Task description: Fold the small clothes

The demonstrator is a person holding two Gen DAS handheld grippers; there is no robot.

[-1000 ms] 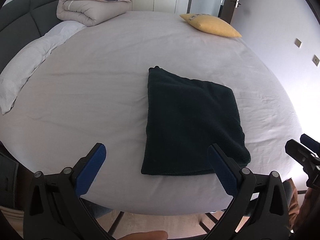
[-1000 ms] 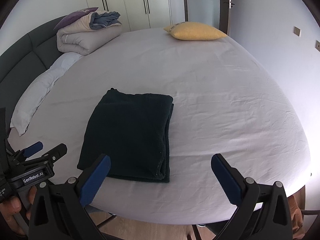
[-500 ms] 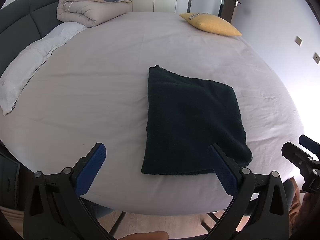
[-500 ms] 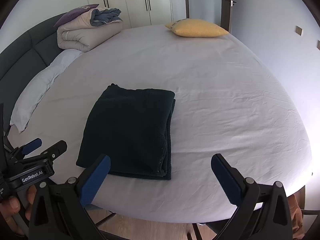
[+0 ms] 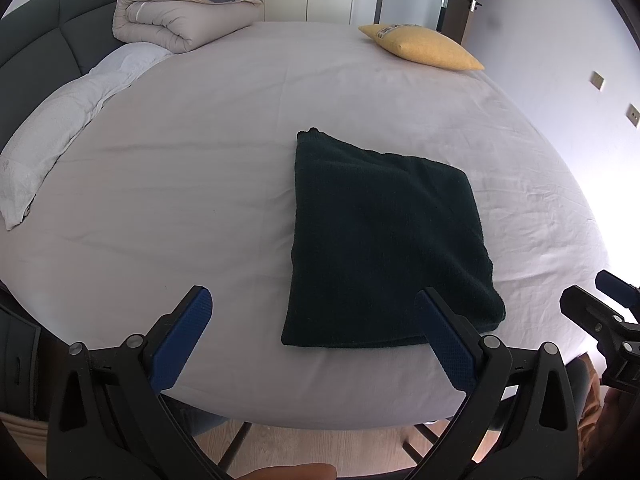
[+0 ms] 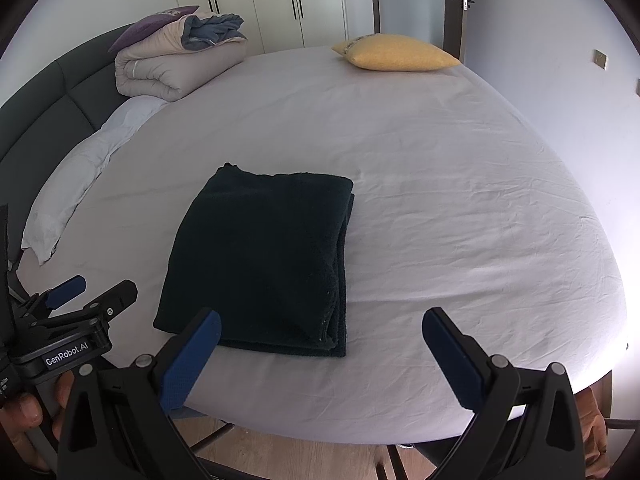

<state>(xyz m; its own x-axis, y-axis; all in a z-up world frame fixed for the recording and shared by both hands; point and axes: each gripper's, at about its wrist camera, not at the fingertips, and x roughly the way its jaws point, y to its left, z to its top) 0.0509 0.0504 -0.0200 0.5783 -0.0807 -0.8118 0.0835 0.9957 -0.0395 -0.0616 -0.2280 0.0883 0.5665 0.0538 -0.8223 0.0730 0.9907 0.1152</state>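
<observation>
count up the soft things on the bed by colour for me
dark green: 1, the folded cloth
yellow: 1, the cushion
white: 1, the pillow
beige with grey and purple: 1, the folded duvet bundle
total: 4
Both claws, left claw and right claw, are open and hold nothing.

Home bedroom, bed (image 5: 248, 128) lying under a white sheet, padded headboard (image 5: 44, 48) curving behind, folded duvet (image 5: 176, 16), wardrobe doors (image 6: 280, 0) standing closed.
</observation>
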